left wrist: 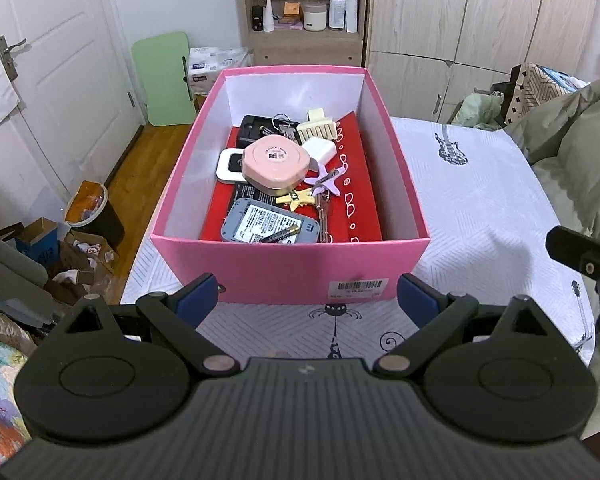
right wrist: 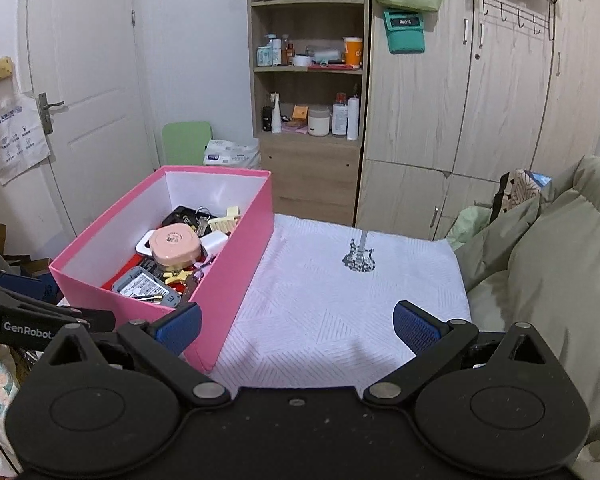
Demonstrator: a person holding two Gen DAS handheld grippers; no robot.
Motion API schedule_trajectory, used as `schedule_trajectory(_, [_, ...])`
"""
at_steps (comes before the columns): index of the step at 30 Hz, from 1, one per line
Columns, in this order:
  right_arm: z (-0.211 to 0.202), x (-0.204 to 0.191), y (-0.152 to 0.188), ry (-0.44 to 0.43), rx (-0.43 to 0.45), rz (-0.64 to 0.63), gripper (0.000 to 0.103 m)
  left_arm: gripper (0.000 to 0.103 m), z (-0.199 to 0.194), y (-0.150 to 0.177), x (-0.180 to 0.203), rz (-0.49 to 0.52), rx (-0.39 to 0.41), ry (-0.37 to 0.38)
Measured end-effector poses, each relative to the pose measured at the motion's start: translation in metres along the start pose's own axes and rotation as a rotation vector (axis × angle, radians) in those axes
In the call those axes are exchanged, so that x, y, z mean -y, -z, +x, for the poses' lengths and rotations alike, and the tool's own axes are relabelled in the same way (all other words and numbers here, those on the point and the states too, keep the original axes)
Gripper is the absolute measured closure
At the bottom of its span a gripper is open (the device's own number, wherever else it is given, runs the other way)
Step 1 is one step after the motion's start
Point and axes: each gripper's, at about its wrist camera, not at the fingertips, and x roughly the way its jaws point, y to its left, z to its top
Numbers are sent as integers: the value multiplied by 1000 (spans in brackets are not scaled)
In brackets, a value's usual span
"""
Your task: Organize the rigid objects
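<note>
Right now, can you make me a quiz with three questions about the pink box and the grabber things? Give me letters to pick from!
1. Where is the round pink case?
A. on the bed cover beside the box
B. inside the pink box, on top of other things
C. on the shelf

2. What colour are the pads on the left gripper?
A. blue
B. yellow
C. white

3. What is the right gripper doing?
A. shut on a key
B. shut on the box wall
C. open, holding nothing

Answers:
1. B, the case sits in the box, on top of the pile of small items.
2. A, both pads look blue in the left wrist view.
3. C, its fingers stand wide apart over the white bed cover.
</note>
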Motion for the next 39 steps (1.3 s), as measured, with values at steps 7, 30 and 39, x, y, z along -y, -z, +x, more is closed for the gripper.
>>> schedule_trajectory(7, [-1, 4, 4, 16, 9, 15, 0, 6, 0, 3, 3, 10, 18, -4])
schedule_trajectory(30, [5, 15, 13, 56, 5, 56, 0, 0, 6, 4, 10, 7, 35, -17])
schedule_trajectory(39, [7, 14, 15, 72, -2, 65, 0, 0, 3, 7, 7, 5, 52, 2])
